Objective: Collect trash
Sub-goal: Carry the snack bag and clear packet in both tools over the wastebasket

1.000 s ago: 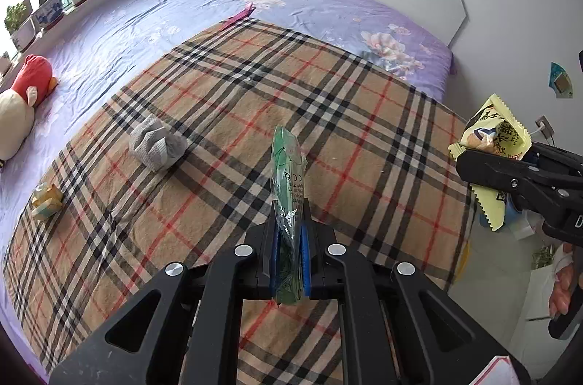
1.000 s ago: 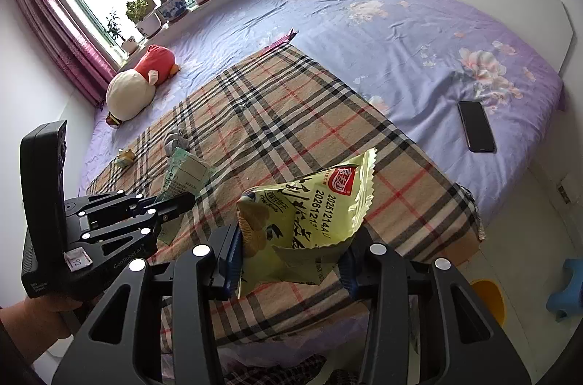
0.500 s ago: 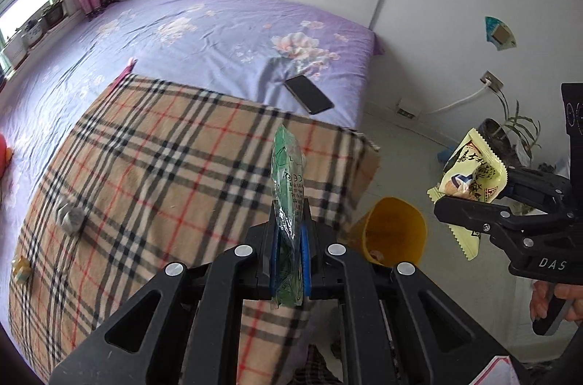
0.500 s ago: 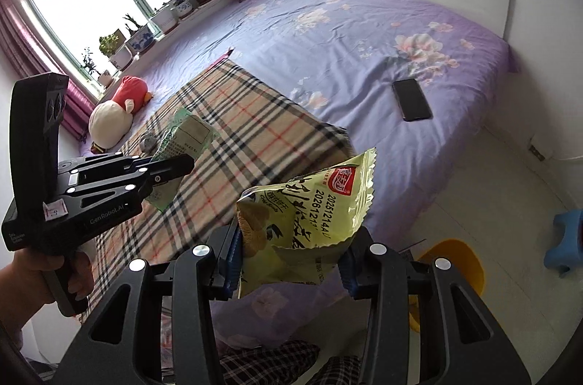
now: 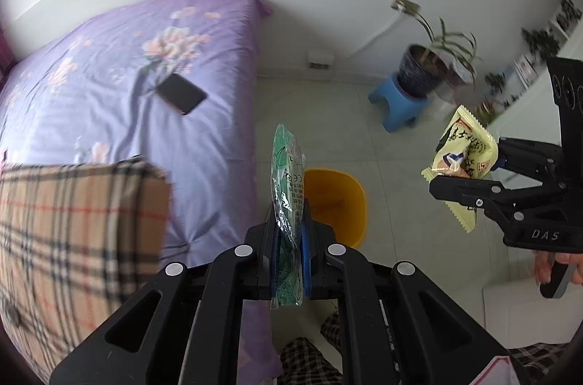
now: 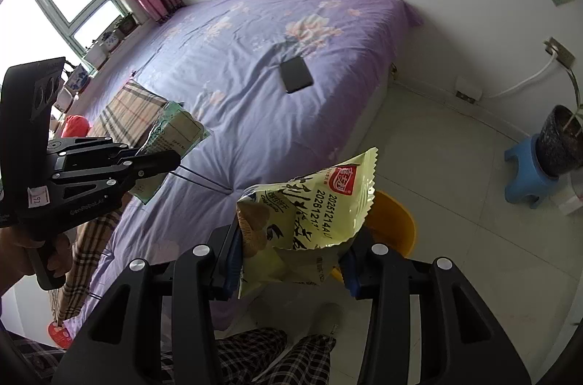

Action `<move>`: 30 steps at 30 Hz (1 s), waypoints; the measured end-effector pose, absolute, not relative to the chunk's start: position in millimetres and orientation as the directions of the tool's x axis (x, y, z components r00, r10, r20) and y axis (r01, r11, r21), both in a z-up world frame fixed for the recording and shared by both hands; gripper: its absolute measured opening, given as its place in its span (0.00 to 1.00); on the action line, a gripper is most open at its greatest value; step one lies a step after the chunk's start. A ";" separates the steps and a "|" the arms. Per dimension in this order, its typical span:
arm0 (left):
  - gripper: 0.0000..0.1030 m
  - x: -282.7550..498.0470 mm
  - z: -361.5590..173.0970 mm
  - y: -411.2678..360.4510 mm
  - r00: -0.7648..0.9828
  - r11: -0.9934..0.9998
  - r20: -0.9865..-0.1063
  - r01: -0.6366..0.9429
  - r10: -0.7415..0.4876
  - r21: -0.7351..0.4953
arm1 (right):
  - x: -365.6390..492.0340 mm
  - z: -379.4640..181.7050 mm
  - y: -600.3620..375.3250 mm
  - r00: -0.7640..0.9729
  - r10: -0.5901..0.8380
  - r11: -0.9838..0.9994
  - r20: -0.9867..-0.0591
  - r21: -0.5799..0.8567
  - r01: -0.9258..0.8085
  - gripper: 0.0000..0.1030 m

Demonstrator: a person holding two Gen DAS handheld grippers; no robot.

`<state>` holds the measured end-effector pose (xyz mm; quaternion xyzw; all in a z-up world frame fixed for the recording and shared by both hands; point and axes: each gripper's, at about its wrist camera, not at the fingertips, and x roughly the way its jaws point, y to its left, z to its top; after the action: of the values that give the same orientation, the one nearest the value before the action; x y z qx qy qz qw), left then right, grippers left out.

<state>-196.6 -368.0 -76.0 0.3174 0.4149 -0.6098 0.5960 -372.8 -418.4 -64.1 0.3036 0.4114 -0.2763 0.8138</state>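
Note:
My left gripper [image 5: 289,239] is shut on a flat green wrapper [image 5: 288,173] that stands on edge between its blue pads. Just beyond it, on the floor beside the bed, sits a yellow bin [image 5: 339,199]. In the right wrist view my right gripper [image 6: 291,261] is shut on a pale yellow snack bag [image 6: 313,202], and the yellow bin [image 6: 393,221] shows partly behind the bag. Each gripper appears in the other's view: the right gripper [image 5: 462,181] with the snack bag [image 5: 462,151] at the right, and the left gripper [image 6: 171,159] with the green wrapper [image 6: 175,129] at the left.
A bed with a purple flowered sheet [image 5: 109,75] carries a black phone [image 5: 181,93] and a plaid blanket [image 5: 73,221]. A blue stool [image 5: 397,104] bears a potted plant [image 5: 422,71] by the wall. A person's legs in checked trousers [image 6: 255,352] are below.
Both grippers swung away from the plaid blanket, off the bed's side and over the tiled floor. The yellow bin came into view ahead. Both still hold their wrappers.

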 end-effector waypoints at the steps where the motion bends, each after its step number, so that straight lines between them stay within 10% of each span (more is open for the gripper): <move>1: 0.10 -202.9 -82.6 -374.6 -0.099 0.031 -0.887 0.991 -0.450 -0.127 | -380.1 -69.6 -421.8 0.499 -0.202 0.652 -0.843 0.264 0.711 0.45; 30: 0.10 -284.7 -291.1 -479.1 -0.204 -0.104 -0.975 0.975 -0.085 -0.195 | -414.2 -308.5 -516.0 0.363 0.068 0.541 -0.929 0.340 0.769 0.46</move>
<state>-284.7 -479.1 -291.1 0.4459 0.4991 -0.5942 0.4461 -414.2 -516.0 -308.5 0.4117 0.5084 -0.2450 0.7156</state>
